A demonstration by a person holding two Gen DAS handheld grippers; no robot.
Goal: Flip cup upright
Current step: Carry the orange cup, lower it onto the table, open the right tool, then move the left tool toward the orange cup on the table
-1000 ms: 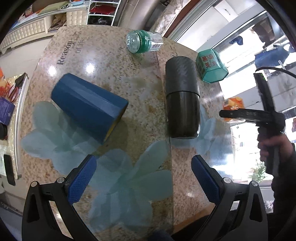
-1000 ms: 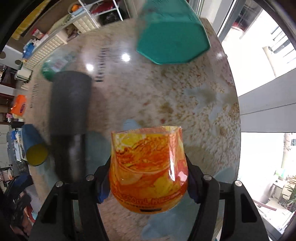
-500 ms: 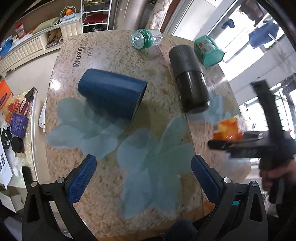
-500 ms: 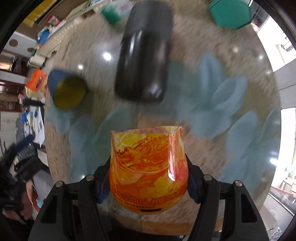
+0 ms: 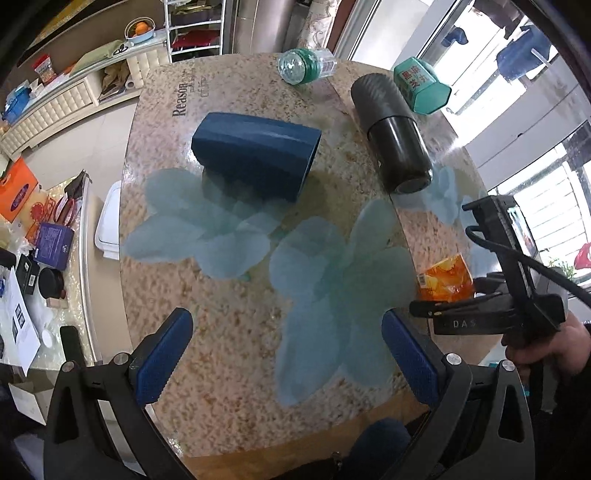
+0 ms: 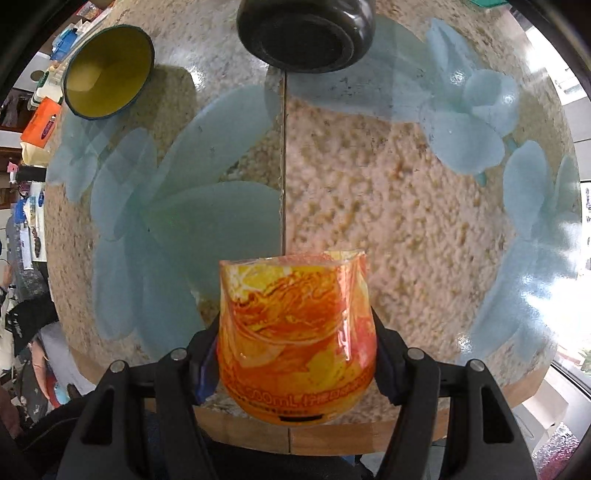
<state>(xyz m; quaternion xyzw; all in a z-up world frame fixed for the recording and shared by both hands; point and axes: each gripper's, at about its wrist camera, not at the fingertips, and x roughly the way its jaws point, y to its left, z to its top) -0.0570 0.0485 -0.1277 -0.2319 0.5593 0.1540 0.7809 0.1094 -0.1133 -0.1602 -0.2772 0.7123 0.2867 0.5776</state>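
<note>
My right claw (image 6: pixel 297 354) is closed on the orange-and-yellow printed translucent plastic cup (image 6: pixel 295 339), one finger pressing each side of its body. In the right wrist view the cup's long axis runs straight out along the fingers. One flat end of it points ahead of the claw toward the desk and the rounded, lettered end sits back near the camera. I cannot tell from these views which end is the mouth. From the left wrist view the same cup (image 5: pixel 445 282) hangs over the right edge of the stone-patterned round desk (image 5: pixel 229 350) with pale blue flower prints. I judge it is held slightly clear of the surface, not resting on it.

My left claw (image 5: pixel 286 356) is wide open and holds nothing. It hovers over the near edge of the desk, well to the left of the cup.

The right claw is therefore the one that matters. The next move depends on turning the wrist so the cup's axis goes vertical above the bare patch just ahead.

Farther out lie a dark blue tumbler with a yellow inside (image 6: pixel 107 70) on its side, ahead and to the left, and a black cylindrical flask (image 6: pixel 304 29), also on its side, straight ahead. Both are well apart from the cup.
</note>
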